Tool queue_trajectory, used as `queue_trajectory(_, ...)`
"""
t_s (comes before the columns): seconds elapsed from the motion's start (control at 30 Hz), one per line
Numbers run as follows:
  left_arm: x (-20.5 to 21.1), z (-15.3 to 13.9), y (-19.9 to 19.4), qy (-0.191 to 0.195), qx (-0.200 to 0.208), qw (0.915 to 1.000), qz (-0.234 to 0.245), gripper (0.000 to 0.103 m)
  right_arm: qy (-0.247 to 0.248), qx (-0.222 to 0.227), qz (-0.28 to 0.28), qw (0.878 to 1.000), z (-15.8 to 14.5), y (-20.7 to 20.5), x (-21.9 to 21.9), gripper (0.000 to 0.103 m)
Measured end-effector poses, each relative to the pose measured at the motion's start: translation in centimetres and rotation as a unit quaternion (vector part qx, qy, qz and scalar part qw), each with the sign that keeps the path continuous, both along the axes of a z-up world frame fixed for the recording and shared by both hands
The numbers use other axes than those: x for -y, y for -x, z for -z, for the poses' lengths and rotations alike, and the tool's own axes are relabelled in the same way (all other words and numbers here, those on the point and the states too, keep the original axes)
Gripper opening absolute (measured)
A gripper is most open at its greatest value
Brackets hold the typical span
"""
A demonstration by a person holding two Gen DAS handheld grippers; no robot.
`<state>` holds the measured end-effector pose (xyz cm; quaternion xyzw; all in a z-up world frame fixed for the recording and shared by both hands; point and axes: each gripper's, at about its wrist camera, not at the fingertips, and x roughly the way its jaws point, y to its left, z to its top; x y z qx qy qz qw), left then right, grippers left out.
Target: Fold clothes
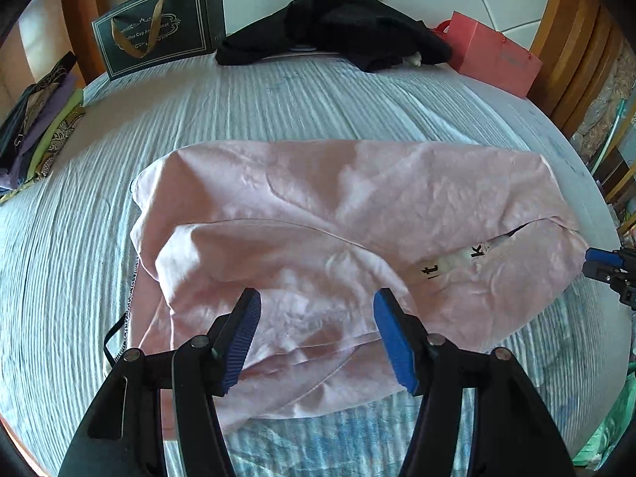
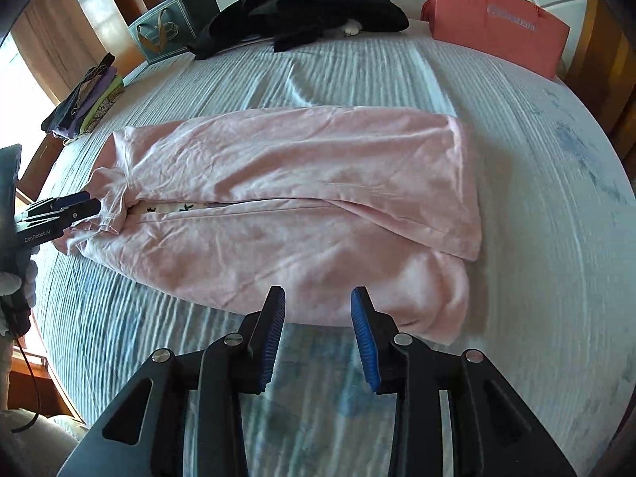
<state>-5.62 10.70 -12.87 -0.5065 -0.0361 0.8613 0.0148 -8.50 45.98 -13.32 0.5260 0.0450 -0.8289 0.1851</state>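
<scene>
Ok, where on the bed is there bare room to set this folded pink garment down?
Free: the striped sheet between the folded pink garment and the black clothes heap, and right of the garment. Crowded: the headboard end, with dark gift bag and red paper bag; folded stack at left edge.

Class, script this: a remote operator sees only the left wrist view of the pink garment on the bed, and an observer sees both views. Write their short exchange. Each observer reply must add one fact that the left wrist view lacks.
Operator: At my right edge I see only the tip of the right hand-held gripper. Is it open?
Observer: Yes. In the right wrist view its jaws stand apart with nothing between them, over the near edge of the pink garment.
Operator: What holds my left hand-held gripper?
Observer: A hand in a white glove, gripping its dark handle.
</scene>
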Motion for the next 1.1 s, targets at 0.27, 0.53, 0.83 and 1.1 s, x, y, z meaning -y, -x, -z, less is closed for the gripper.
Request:
queue_trajectory(0.27, -7.6, 0.0, -0.3, 0.009, -0.014, 0.9961, -0.087, 0.063, 0.043, -0.003, -0.094, 0.995, 1.1, 1.5, -7.5, 0.052)
queue_trajectory(0.53, -9.3, 2.3, 0.2, 0.059, 0.047, 0.9900, -0.119, 0.063, 0.061, 0.041, -0.220, 0.973, 1.9, -0.2, -7.3, 0.001)
queue_trajectory(0.83, -8.4, 2.2, 0.2, 0.062, 0.052, 0.9882, -0.130, 0.065, 0.112, 0.054, -0.168, 0.978, 0.7, 0.8, -10.8, 0.040)
queue_trajectory(1.1, -6.3, 1.9, 0.0, 0.058, 0.042, 0.9834, -0.167, 0.065, 0.119, 0.044, -0.131, 0.983, 2.1, 2.6, -8.3, 0.043)
